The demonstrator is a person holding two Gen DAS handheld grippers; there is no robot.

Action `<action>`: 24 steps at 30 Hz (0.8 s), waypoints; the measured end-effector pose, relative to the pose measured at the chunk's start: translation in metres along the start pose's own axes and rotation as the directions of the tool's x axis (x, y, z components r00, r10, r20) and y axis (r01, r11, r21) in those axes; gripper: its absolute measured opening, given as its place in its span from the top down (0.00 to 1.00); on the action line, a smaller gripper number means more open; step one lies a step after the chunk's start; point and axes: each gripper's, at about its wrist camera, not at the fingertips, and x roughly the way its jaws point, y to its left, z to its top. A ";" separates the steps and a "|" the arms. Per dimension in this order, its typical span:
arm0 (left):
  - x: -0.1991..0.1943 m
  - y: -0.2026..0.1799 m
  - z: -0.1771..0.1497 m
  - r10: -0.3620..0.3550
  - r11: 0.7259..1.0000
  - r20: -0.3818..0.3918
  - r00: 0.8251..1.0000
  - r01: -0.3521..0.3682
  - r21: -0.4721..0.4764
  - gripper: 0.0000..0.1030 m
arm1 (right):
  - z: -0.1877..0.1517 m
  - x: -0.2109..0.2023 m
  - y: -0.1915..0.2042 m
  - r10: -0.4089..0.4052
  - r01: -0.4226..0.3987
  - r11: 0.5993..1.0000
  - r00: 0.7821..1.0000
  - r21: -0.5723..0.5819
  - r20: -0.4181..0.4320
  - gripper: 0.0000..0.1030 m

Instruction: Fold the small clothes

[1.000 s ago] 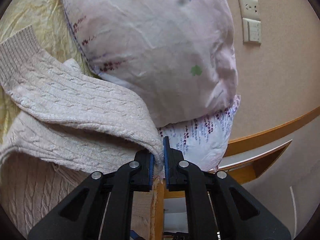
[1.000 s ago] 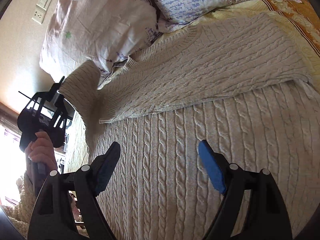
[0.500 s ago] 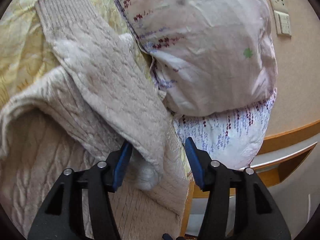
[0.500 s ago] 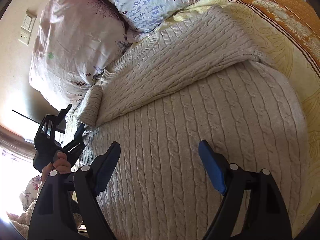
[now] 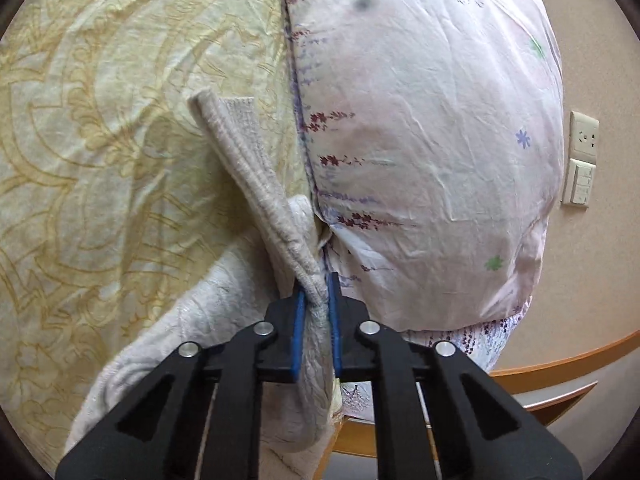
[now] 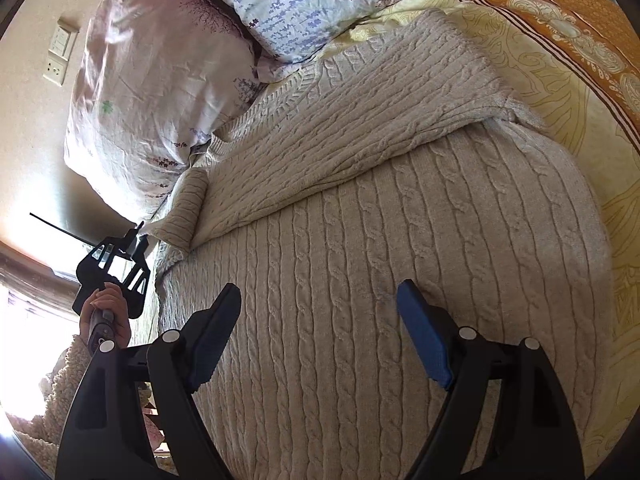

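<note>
A cream cable-knit sweater (image 6: 400, 272) lies on the bed, one sleeve folded across its body. My left gripper (image 5: 316, 284) is shut on a bunched fold of the sweater (image 5: 256, 184) near its edge by the pink pillow; the ribbed part runs up and away from the jaws. It also shows in the right wrist view (image 6: 134, 240) at the sweater's left edge, held by a hand. My right gripper (image 6: 320, 300) is open and empty, hovering over the sweater's body.
A pink floral pillow (image 5: 432, 140) and a white lavender-print pillow (image 6: 304, 0) lie at the head of the bed. The yellow patterned bedspread (image 5: 100, 140) has an orange border (image 6: 560, 20). A wall socket and switch (image 5: 582, 160) and a wooden bed edge (image 5: 560, 364) are to the right.
My left gripper was shut on the sweater, opened half a second ago, and has now shut again on a fold of it. The sleeve now lies folded. My right gripper stays open.
</note>
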 end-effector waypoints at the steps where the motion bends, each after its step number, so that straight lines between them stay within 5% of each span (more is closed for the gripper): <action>1: 0.004 -0.008 -0.005 -0.018 1.000 -0.013 1.000 0.018 0.024 0.91 | 0.001 -0.002 -0.002 0.002 -0.002 1.000 1.000 0.005 0.002 0.21; 6: 0.038 -0.063 -0.049 -0.113 0.974 -0.148 0.983 0.139 0.179 0.91 | 0.005 -0.012 -0.010 0.009 -0.009 1.000 1.000 0.010 0.018 0.21; 10: 0.073 -0.106 -0.109 -0.089 0.900 -0.306 0.948 0.208 0.382 0.91 | 0.006 -0.021 -0.019 0.005 -0.006 1.000 0.999 0.021 0.032 0.21; 12: 0.092 -0.116 -0.147 -0.013 0.845 -0.377 0.926 0.211 0.492 0.89 | 0.006 -0.027 -0.026 -0.001 -0.001 0.999 0.999 0.033 0.041 0.21; 15: 0.119 -0.114 -0.212 0.188 0.703 -0.429 0.884 0.184 0.687 0.74 | 0.006 -0.036 -0.038 -0.014 0.011 0.998 0.998 0.055 0.057 0.21; 18: 0.142 -0.093 -0.267 0.379 0.564 -0.449 0.809 0.183 0.805 0.73 | 0.005 -0.045 -0.050 -0.032 0.026 0.996 0.997 0.084 0.075 0.20; 21: 0.152 -0.074 -0.297 0.472 0.519 -0.477 0.741 0.204 0.830 0.73 | 0.005 -0.054 -0.060 -0.045 0.035 0.993 0.994 0.109 0.097 0.20; 24: 0.147 -0.075 -0.302 0.460 0.522 -0.493 0.739 0.224 0.823 0.70 | 0.013 -0.064 -0.066 -0.034 0.017 0.993 0.990 0.120 0.139 0.21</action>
